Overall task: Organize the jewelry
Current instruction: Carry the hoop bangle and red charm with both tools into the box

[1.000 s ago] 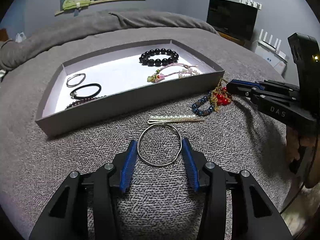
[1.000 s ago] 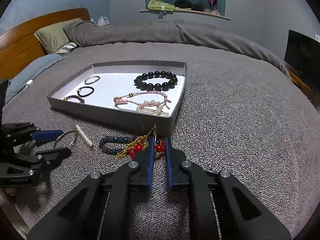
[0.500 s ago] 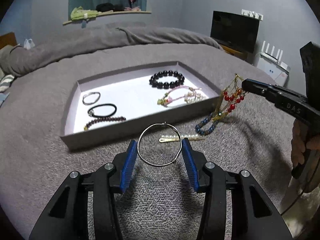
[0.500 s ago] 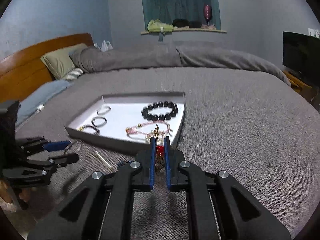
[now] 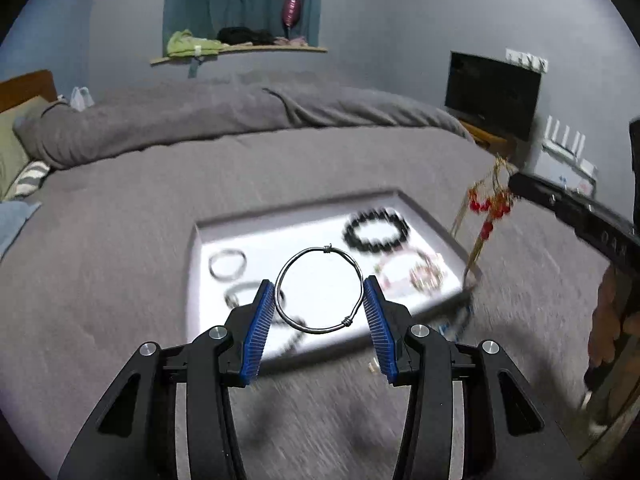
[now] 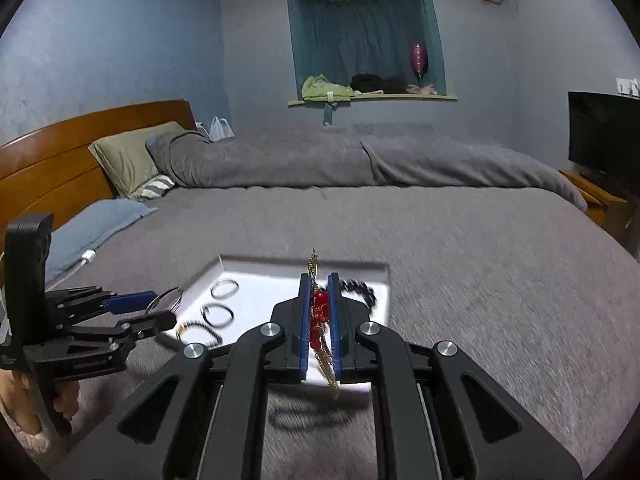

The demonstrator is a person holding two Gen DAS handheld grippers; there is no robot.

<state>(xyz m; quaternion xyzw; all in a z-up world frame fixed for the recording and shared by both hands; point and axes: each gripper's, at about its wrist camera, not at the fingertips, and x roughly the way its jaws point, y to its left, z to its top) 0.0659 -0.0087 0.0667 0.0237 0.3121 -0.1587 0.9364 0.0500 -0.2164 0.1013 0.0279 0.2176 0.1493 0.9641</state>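
Observation:
My left gripper [image 5: 319,284] is shut on a silver wire bangle [image 5: 328,250], its blue pads pressing both sides, and holds it in the air over the near half of the white-floored grey tray [image 5: 296,210]. My right gripper [image 6: 319,280] is shut on a gold chain necklace with red beads [image 6: 320,304], which dangles beside the tray's right corner [image 5: 486,206]. The tray holds a black bead bracelet [image 5: 376,232], a pink and pearl bracelet [image 5: 412,272], a silver bangle [image 5: 227,265] and a dark band [image 5: 240,294]. A blurred blue bead bracelet [image 5: 460,316] lies on the blanket by the tray.
The tray sits on a grey blanket [image 6: 480,280] covering a bed, with a rolled duvet [image 6: 320,160] behind it. Pillows [image 6: 124,160] and a wooden headboard [image 6: 48,160] are at the left, a television [image 6: 600,136] at the right. A hand [image 5: 612,320] grips the right tool.
Both grippers have risen off the blanket, the left with the bangle, the right with the red-bead necklace. The blue bead bracelet and pearl hairpin stayed down.

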